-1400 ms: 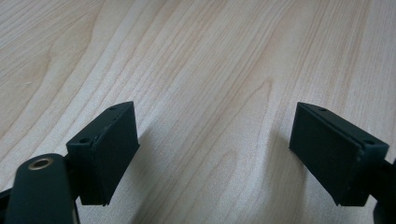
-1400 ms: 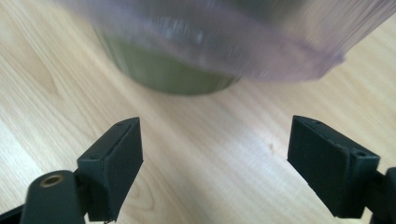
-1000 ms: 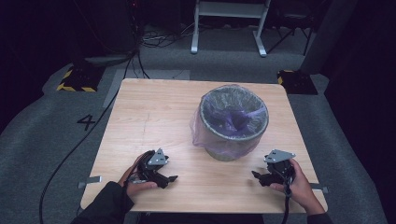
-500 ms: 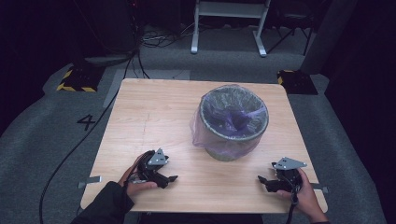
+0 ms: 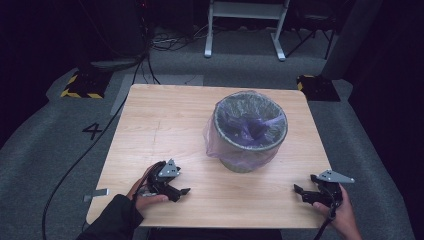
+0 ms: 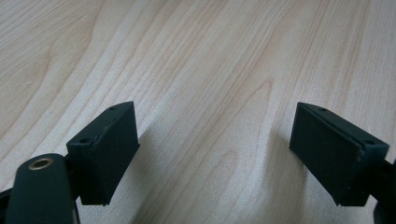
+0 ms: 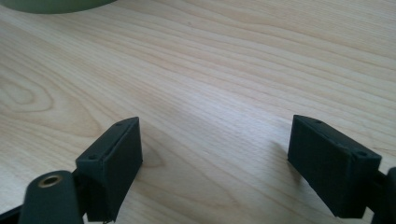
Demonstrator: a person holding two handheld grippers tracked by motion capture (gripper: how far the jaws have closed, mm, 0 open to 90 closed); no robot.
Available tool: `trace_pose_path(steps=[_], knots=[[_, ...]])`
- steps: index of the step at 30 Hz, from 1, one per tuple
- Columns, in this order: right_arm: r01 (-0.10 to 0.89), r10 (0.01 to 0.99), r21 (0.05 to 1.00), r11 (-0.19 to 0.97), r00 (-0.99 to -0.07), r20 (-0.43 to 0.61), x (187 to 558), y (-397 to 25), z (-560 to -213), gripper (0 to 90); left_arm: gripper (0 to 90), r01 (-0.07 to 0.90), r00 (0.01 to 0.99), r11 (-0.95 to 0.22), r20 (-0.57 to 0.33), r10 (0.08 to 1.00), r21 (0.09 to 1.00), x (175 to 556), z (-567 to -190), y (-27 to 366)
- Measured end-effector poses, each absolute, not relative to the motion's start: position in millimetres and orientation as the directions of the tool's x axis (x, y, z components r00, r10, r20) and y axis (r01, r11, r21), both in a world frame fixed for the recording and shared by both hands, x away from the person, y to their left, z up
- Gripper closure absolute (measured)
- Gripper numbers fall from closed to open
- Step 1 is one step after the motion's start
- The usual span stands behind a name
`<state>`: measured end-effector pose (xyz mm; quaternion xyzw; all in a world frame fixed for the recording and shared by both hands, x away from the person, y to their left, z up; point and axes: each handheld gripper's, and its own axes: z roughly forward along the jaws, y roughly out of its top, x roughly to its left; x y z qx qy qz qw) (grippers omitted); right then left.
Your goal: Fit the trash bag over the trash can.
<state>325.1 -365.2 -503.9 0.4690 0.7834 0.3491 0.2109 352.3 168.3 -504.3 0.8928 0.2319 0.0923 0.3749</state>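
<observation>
Right tongs [image 5: 306, 192] retreated to table [image 5: 165, 125] edge; both tongs apart; bin [image 5: 250, 131] upright, mouth up.

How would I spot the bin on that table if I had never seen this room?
Find the square wooden table in the dark room. Right of its centre, toward the far edge, stands a round grey bin lined with a thin purple bag folded over its rim. It is the tallest thing on the table; the two black hand-held grippers lie low at the near edge.

Light wood table [image 5: 165, 125]; lined bin [image 5: 250, 131] standing right of centre; both grippers resting near front edge.
</observation>
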Motion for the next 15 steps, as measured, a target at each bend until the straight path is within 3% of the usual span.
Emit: trace_pose_path(steps=[15], knots=[[0.610,0.909,0.740,0.283,-0.417,-0.004,327.6,-366.8,-504.1,14.9,15.0,0.351,0.871,-0.609,-0.008,0.491,0.711,351.3,-504.2,167.9]])
